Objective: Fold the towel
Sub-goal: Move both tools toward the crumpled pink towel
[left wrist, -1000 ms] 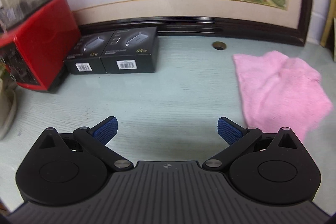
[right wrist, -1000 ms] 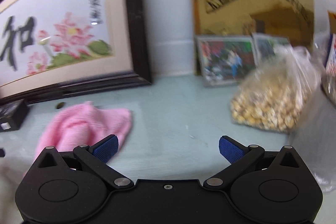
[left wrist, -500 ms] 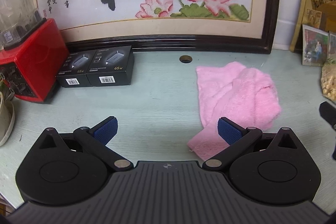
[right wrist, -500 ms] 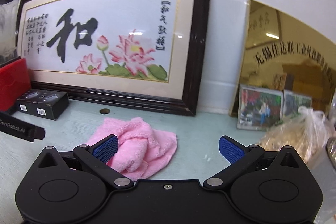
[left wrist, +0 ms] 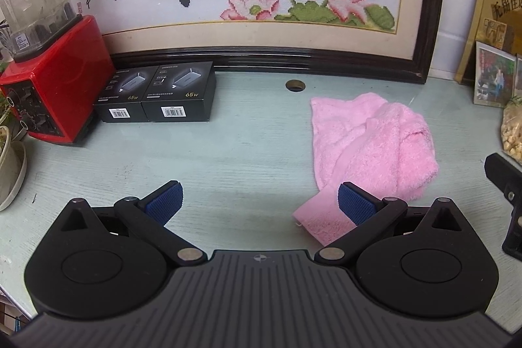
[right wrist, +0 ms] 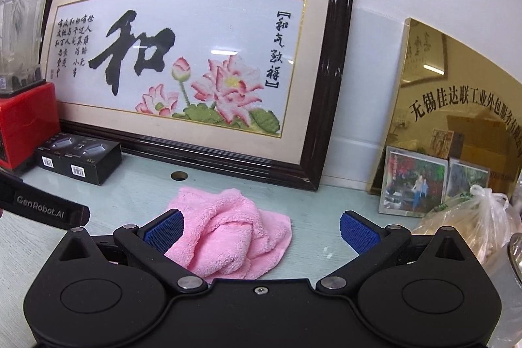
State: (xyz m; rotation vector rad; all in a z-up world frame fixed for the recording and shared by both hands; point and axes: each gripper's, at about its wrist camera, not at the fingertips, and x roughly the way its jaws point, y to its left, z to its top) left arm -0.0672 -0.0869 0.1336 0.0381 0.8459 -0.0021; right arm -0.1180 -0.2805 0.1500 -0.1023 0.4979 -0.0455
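Tabletop (left wrist: pixel 248 158); both tools wide, empty.

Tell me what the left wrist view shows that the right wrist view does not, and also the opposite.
Only the left wrist view shows the pale plant pot at the left edge and the towel's flat near corner beside its open left gripper.

Only the right wrist view shows the knotted top of the plastic bag, the whole gold plaque, and the full picture frame.

Both share the crumpled pink towel lying ungripped on the table, the red blender base, and two black boxes. The right gripper is also open.
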